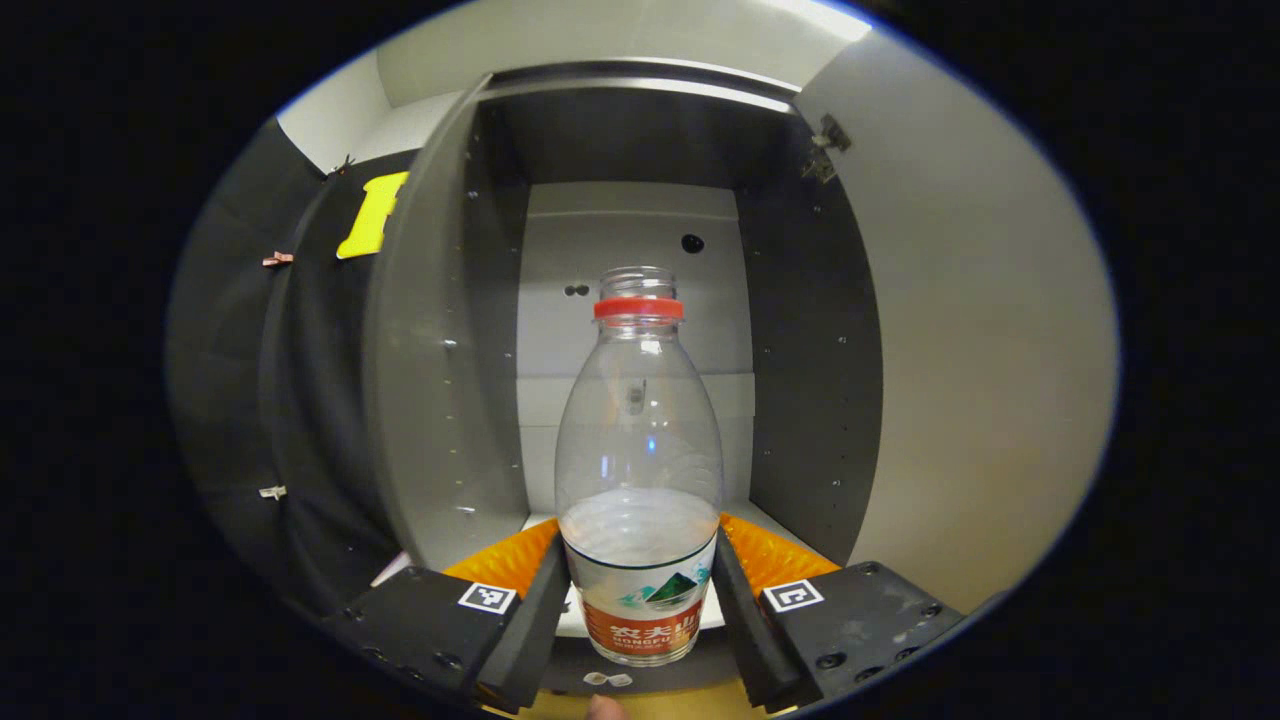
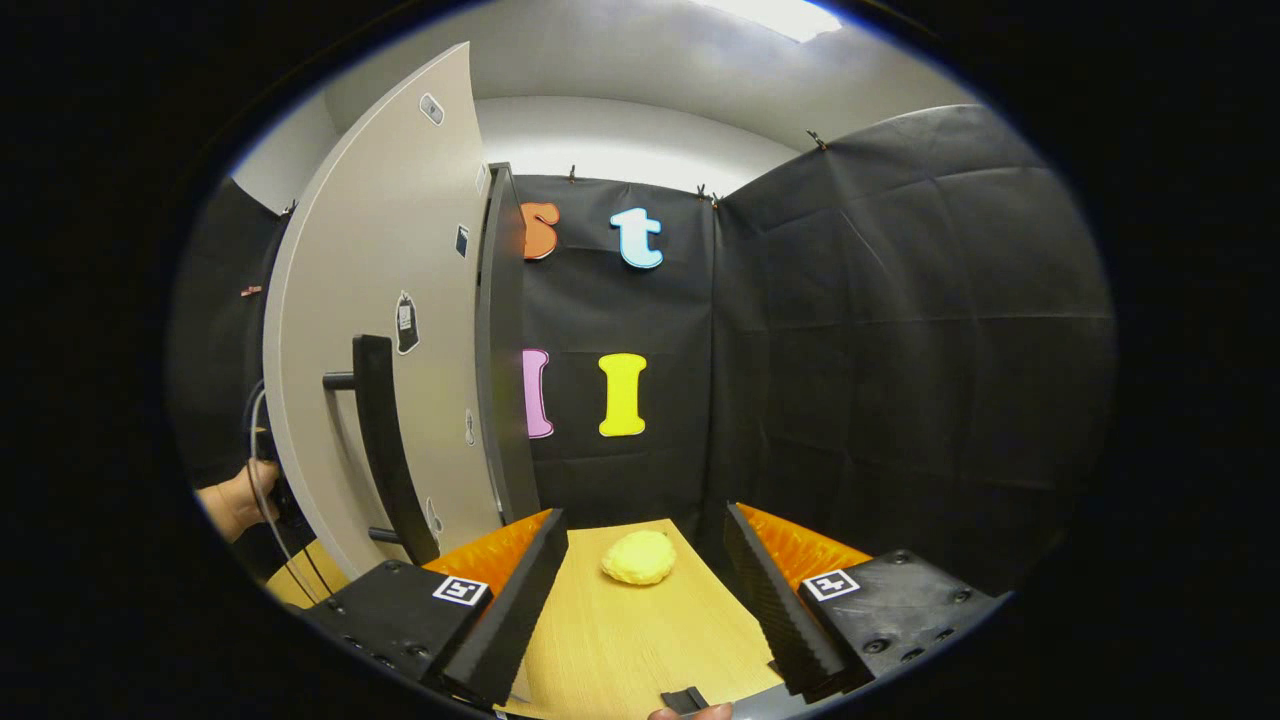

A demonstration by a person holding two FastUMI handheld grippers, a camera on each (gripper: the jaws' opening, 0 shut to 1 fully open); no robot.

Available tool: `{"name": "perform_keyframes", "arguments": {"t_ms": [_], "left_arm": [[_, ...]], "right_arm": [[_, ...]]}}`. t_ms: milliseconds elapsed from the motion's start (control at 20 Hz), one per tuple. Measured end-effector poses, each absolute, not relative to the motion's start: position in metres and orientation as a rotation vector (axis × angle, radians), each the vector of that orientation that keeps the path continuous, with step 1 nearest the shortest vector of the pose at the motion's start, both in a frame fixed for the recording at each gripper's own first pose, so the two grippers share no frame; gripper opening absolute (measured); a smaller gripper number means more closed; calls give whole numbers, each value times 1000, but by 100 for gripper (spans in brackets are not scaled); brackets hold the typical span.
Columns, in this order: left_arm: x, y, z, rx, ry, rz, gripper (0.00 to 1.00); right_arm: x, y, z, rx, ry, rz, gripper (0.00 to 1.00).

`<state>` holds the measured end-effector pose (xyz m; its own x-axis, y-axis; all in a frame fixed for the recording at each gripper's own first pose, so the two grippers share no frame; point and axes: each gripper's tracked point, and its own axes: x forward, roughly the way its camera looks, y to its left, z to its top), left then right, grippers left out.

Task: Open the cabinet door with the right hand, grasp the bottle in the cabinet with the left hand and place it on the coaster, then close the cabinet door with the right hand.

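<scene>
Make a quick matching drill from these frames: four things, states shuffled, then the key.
Things:
1. bottle
2. cabinet door
3. right gripper
4. yellow object

States:
A. swung open, black handle facing the camera
B. open, nothing between the fingers
C. lying on the wooden table
D. upright, no cap, between the left gripper's fingers

Pairs: 1-D, 2-A, 3-B, 4-C
</scene>
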<state>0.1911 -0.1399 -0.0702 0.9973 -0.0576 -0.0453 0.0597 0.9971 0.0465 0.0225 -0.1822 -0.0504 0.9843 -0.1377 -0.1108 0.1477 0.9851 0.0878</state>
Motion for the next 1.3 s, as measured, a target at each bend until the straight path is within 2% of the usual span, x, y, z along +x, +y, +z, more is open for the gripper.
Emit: {"name": "perform_keyframes", "arguments": {"t_ms": [200, 400, 800, 1000, 1300], "left_arm": [[139, -103, -62, 55, 21, -38, 75], [90, -67, -86, 42, 7, -5, 75], [3, -50, -178, 57, 10, -74, 75], [-17, -45, -228, 66, 12, -107, 75], [-36, -40, -330, 62, 115, -173, 75]], "right_arm": [[26, -173, -45, 73, 84, -141, 98], [28, -166, -35, 59, 58, -149, 98], [26, -165, -29, 90, 61, -181, 98], [20, -169, -22, 97, 54, -223, 98], [9, -165, -7, 118, 35, -241, 98]]}}
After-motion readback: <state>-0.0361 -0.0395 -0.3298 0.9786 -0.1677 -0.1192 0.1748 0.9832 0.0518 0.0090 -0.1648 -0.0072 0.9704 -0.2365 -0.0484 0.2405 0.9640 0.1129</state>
